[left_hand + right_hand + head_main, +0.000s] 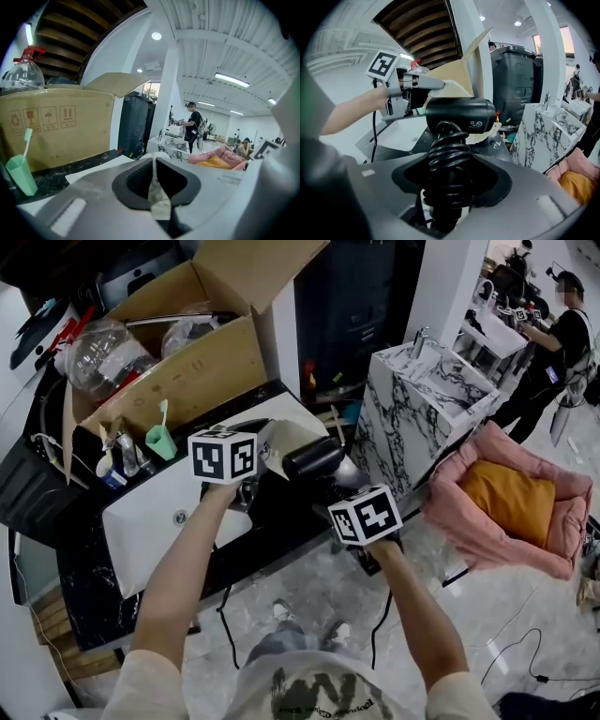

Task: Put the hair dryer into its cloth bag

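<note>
My right gripper [449, 161] is shut on the handle of the black hair dryer [459, 115], which has its black cord wound around it. The dryer's barrel lies crosswise above the jaws. In the head view the hair dryer [314, 461] hangs over the counter's front edge, just right of the beige cloth bag [277, 441]. My left gripper [155, 165] is shut on a fold of the cloth bag [158, 202] and holds it up beside the dryer. The right gripper view shows the left gripper [436, 84] pinching the bag's edge [457, 89] right behind the barrel.
A white sink [155, 514] sits in the black counter below my left arm, with a green cup and toothbrush [160, 440] behind it. An open cardboard box [187, 352] stands at the back. A marble pedestal [427, 399] and a pink pet bed [511, 498] are to the right. A person [558, 343] works farther off.
</note>
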A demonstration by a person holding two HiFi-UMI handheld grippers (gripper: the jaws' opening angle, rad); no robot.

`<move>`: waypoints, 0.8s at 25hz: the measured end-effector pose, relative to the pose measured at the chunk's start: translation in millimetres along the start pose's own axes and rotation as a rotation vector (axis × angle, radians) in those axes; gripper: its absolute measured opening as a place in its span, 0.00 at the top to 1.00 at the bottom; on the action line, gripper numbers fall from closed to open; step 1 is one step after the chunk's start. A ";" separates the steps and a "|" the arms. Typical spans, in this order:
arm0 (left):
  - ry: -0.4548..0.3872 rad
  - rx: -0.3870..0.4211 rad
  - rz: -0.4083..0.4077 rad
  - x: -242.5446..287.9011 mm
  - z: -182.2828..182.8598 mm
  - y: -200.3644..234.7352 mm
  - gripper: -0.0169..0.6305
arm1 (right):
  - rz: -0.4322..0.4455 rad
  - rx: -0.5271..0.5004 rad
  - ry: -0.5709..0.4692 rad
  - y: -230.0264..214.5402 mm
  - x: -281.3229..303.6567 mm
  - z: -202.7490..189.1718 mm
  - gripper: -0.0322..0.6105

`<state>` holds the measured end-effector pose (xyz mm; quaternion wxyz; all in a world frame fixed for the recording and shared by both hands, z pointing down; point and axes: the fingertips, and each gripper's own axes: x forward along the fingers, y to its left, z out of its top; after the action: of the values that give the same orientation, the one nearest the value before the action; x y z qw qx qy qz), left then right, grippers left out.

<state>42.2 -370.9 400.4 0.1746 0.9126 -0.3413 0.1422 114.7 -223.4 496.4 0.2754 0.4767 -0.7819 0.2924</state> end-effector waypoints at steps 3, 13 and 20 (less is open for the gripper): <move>0.002 0.013 -0.019 -0.1 0.5 -2.2 0.93 | 0.005 0.024 0.009 -0.2 6.3 -1.8 0.56; -0.001 0.028 -0.106 -3.5 -2.9 -3.6 0.93 | 0.013 0.053 0.038 0.2 34.7 4.9 0.55; 0.000 0.033 -0.183 -9.8 -3.9 -2.1 0.93 | 0.009 0.028 0.077 -4.0 51.0 20.3 0.56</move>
<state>36.0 -362.2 399.8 0.1718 0.9427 -0.2542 0.1314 95.2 -269.3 519.5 0.2975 0.4655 -0.7686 0.3225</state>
